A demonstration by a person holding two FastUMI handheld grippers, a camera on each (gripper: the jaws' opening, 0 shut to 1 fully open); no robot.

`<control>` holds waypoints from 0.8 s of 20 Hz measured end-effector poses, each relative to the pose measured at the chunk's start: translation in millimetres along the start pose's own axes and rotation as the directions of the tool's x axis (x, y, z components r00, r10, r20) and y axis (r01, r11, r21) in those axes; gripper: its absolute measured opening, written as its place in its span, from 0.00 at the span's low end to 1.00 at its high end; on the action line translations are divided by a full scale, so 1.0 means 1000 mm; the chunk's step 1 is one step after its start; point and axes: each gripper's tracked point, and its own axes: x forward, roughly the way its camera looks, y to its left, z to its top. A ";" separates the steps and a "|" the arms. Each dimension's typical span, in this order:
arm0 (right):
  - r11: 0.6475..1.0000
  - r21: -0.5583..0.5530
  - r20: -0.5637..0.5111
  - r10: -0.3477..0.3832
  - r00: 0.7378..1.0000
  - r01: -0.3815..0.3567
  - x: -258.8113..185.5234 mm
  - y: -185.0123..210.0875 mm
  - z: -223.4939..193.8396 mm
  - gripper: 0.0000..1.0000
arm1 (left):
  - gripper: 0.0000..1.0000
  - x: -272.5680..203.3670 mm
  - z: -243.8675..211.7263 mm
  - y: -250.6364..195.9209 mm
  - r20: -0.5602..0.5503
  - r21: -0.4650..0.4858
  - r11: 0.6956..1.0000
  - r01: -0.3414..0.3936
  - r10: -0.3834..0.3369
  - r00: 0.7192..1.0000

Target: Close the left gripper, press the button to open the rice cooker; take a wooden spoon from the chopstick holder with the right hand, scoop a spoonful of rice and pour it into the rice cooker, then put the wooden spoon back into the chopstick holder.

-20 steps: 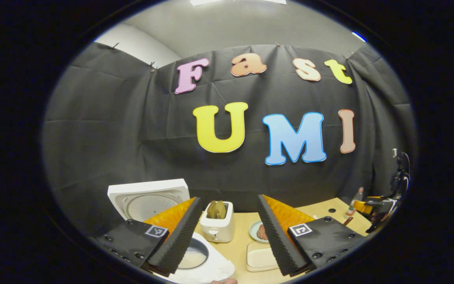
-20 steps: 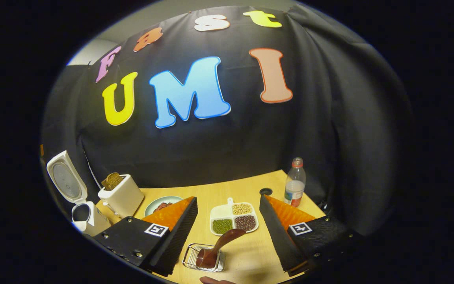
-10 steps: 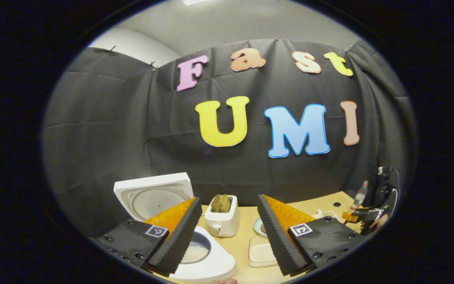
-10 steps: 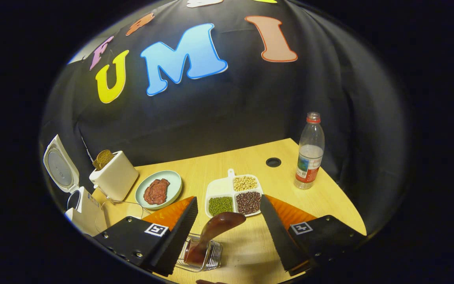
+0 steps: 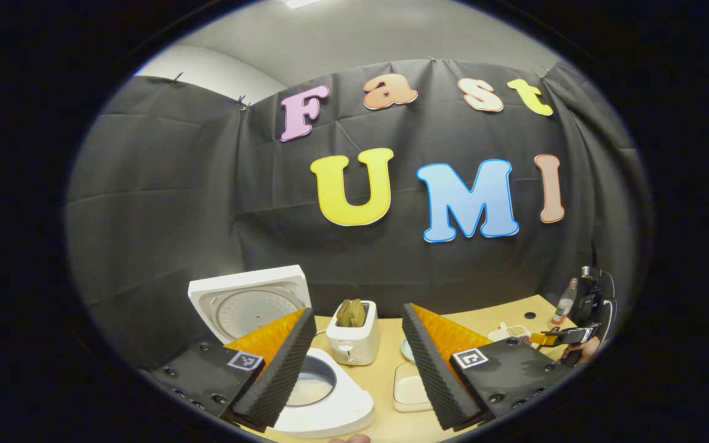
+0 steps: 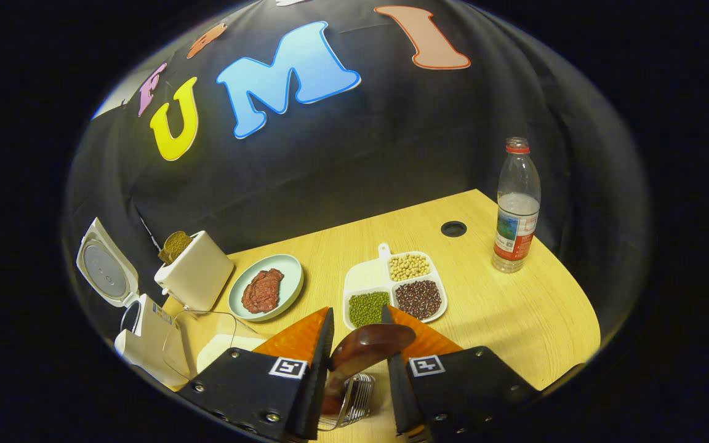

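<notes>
Wooden spoon (image 6: 364,347) — dark, glossy bowl — stands in holder (image 6: 351,403).

Black cloth wall (image 5: 164,203), wooden table (image 6: 514,314)

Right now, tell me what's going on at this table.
A person works two handheld claws. The right claw has its fingers close on either side of the wooden spoon, which stands in the wire holder; whether both fingers press on it is unclear. The left claw hangs open above the rice cooker, whose lid is already up. No rice has been scooped yet.
</notes>
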 end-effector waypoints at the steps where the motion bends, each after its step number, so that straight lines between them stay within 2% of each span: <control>1: 1.000 0.030 -0.002 0.010 1.000 -0.010 -0.004 0.005 -0.002 0.39 | 0.99 -0.001 0.001 0.002 0.003 0.003 1.000 0.007 -0.007 1.000; 2: 0.999 0.038 -0.007 -0.005 1.000 0.005 -0.004 0.008 -0.002 0.31 | 0.99 -0.003 -0.001 0.002 0.005 0.007 1.000 0.013 -0.013 1.000; 3: 0.998 0.060 -0.003 0.011 1.000 -0.010 -0.013 0.014 -0.001 0.31 | 0.99 -0.003 -0.001 0.004 0.007 0.011 1.000 0.020 -0.020 1.000; 4: 0.999 0.046 0.004 0.017 1.000 -0.017 -0.014 0.017 -0.001 0.25 | 0.99 -0.004 -0.001 0.006 0.009 0.014 1.000 0.026 -0.026 1.000; 5: 0.999 0.048 0.010 0.003 1.000 -0.004 -0.019 0.023 -0.001 0.25 | 0.99 -0.006 -0.001 0.008 0.014 0.017 0.999 0.035 -0.035 0.999; 6: 0.999 0.037 0.018 0.002 1.000 -0.003 -0.022 0.029 -0.002 0.19 | 0.99 -0.008 0.000 0.010 0.019 0.019 0.999 0.043 -0.044 0.999; 8: 1.000 0.022 0.054 -0.005 0.999 0.004 -0.030 0.039 0.007 0.19 | 0.96 -0.012 0.002 0.017 0.032 0.019 0.998 0.063 -0.063 0.997; 9: 1.000 0.021 0.071 -0.008 0.997 0.007 -0.036 0.044 0.013 0.19 | 0.99 -0.013 0.001 0.020 0.038 0.015 0.997 0.075 -0.075 0.996; 14: 0.999 0.016 0.154 -0.046 0.987 0.044 -0.064 0.069 0.054 0.18 | 1.00 -0.017 0.001 0.030 0.074 -0.054 0.985 0.162 -0.158 0.985; 16: 0.999 0.016 0.196 -0.052 0.979 0.049 -0.078 0.083 0.070 0.18 | 0.92 -0.022 0.004 0.030 0.099 -0.062 0.975 0.212 -0.205 0.974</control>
